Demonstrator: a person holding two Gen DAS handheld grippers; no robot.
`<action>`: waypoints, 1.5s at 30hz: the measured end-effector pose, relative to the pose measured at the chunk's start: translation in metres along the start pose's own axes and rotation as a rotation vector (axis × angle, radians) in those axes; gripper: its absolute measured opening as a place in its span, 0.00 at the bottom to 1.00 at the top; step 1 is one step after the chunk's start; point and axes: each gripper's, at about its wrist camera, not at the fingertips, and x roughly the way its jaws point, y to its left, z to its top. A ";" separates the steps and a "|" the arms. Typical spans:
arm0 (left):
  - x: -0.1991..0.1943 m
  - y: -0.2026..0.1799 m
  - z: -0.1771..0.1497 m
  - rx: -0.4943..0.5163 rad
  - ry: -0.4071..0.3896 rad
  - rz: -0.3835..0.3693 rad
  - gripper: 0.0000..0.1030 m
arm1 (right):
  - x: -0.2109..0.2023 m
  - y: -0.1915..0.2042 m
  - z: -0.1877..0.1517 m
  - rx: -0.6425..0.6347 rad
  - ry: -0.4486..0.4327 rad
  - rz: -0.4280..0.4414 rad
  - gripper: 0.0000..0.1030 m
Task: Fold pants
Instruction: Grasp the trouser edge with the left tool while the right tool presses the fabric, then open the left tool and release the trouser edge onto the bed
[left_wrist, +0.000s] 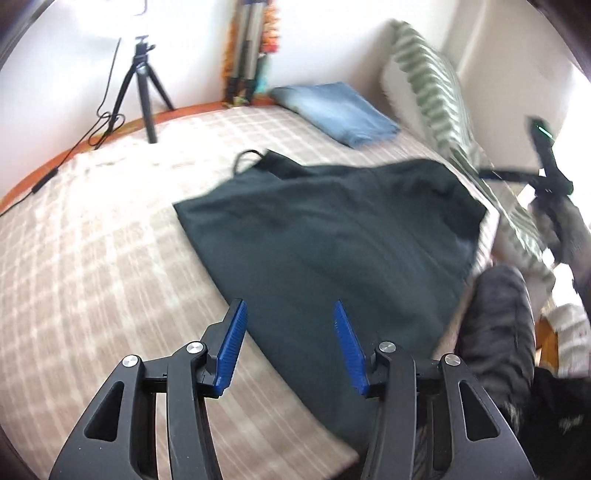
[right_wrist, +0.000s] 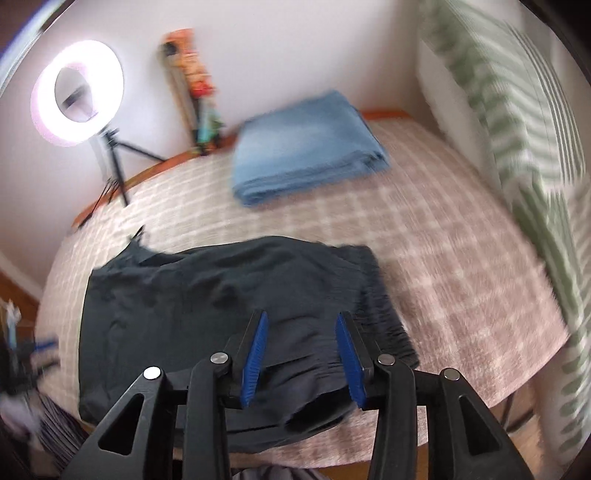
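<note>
Dark folded pants (left_wrist: 332, 229) lie on the checked bed cover (left_wrist: 92, 240), with a drawstring loop at their far left corner. My left gripper (left_wrist: 290, 314) hovers open over the pants' near left edge, nothing between its blue pads. In the right wrist view the same pants (right_wrist: 192, 295) lie flat, the waistband at their right end. My right gripper (right_wrist: 301, 328) is open above that end, clear of the cloth. The right gripper (left_wrist: 546, 155) also shows at the far right in the left wrist view.
Folded blue jeans (right_wrist: 306, 147) rest at the back of the bed cover (right_wrist: 461, 277). A ring light (right_wrist: 77, 92) on a tripod (left_wrist: 142, 85) stands by the wall. A green-striped pillow (right_wrist: 517, 129) leans at the right. A person's leg (left_wrist: 498, 332) is beside the bed.
</note>
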 end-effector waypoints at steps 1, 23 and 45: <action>0.006 0.008 0.008 -0.026 0.003 0.005 0.46 | -0.005 0.015 -0.002 -0.036 -0.008 0.026 0.42; 0.075 0.060 0.039 -0.210 0.042 0.006 0.04 | 0.089 0.293 -0.119 -0.659 0.148 0.269 0.46; 0.029 0.091 0.026 -0.257 -0.036 0.123 0.22 | 0.045 0.247 -0.085 -0.524 0.124 0.548 0.38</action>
